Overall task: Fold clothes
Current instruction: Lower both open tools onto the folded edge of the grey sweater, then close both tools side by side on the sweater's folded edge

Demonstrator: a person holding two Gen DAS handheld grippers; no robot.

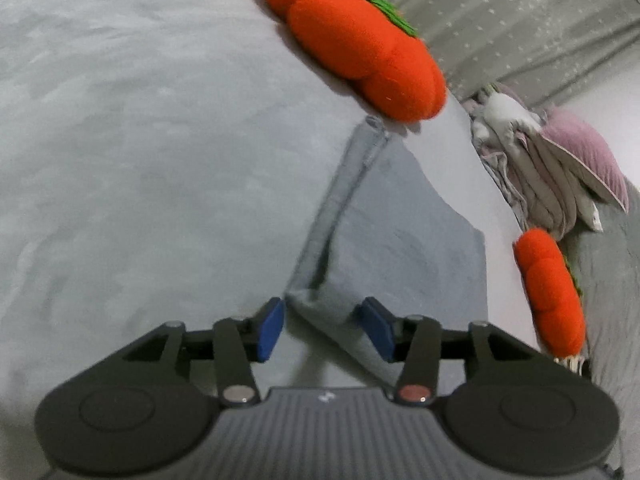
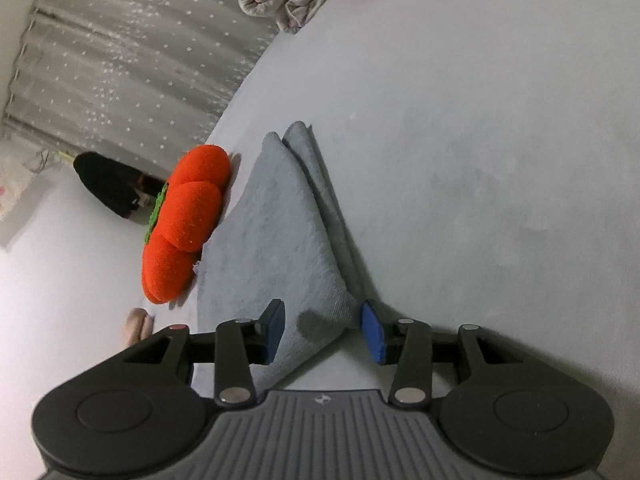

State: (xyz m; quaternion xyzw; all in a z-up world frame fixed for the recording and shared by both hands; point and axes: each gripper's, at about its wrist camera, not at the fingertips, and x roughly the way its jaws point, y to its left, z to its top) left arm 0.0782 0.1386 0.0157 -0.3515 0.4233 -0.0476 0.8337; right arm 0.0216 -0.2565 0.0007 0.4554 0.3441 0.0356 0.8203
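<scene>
On the pale grey bed (image 1: 120,140) by a starry curtain (image 2: 120,60) lie one folded blue-grey cloth (image 2: 280,232) and two orange pumpkin cushions (image 1: 360,40). Both tongs, left (image 1: 324,328) and right (image 2: 324,330), stand open around its corners, pinching nothing.

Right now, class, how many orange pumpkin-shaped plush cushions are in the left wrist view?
2: one orange pumpkin-shaped plush cushion beyond the folded grey cloth; another at the bed's right edge. Others may be hidden.

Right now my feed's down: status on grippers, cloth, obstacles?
Left gripper and right gripper open, fingers astride corners of the folded grey cloth. Cloth flat on bed. Orange plush pumpkin touching its edge.
</scene>
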